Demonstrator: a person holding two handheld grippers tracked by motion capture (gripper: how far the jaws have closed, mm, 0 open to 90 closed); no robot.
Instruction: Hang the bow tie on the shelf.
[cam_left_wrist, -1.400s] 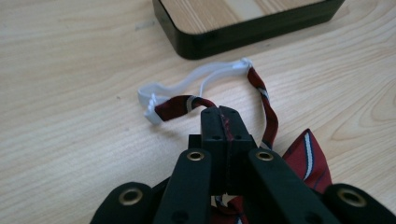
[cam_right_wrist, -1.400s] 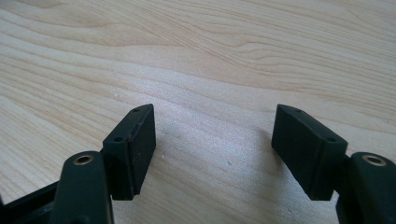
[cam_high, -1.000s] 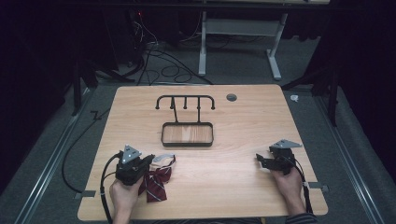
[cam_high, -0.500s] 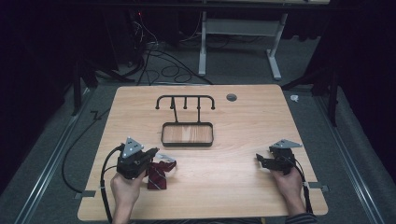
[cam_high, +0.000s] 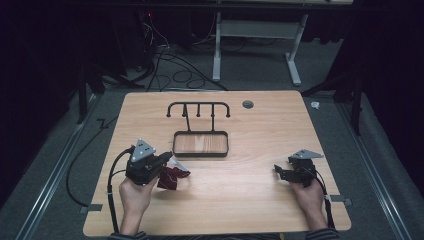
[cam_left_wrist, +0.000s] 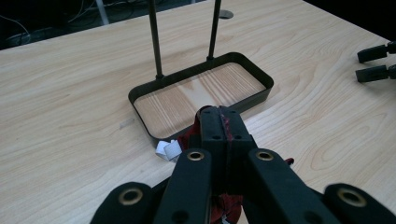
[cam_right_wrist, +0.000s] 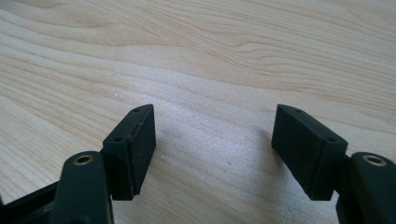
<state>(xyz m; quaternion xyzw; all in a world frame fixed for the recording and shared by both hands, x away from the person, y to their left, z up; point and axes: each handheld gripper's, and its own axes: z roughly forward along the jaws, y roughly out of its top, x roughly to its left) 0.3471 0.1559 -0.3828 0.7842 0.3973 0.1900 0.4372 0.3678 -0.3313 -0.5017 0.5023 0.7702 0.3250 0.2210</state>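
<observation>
Dark floor with cables surrounds the wooden counter (cam_high: 260, 210) where we work. Our left claw (cam_left_wrist: 218, 116) is closed tight on a dark red cloth (cam_high: 172, 177) with a small white tag (cam_left_wrist: 168, 149), and holds it just above the counter, near the front left corner of the black tray (cam_high: 201, 152). Behind the tray stands a black rack (cam_high: 198, 107). Our right claw (cam_right_wrist: 212, 144) has its jaws wide apart with nothing between them, low over bare wood, well apart from the cloth.

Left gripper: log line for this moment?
left gripper: shut on dark red cloth | cloth: lifted near tray | right gripper: jaws open, nothing held
</observation>
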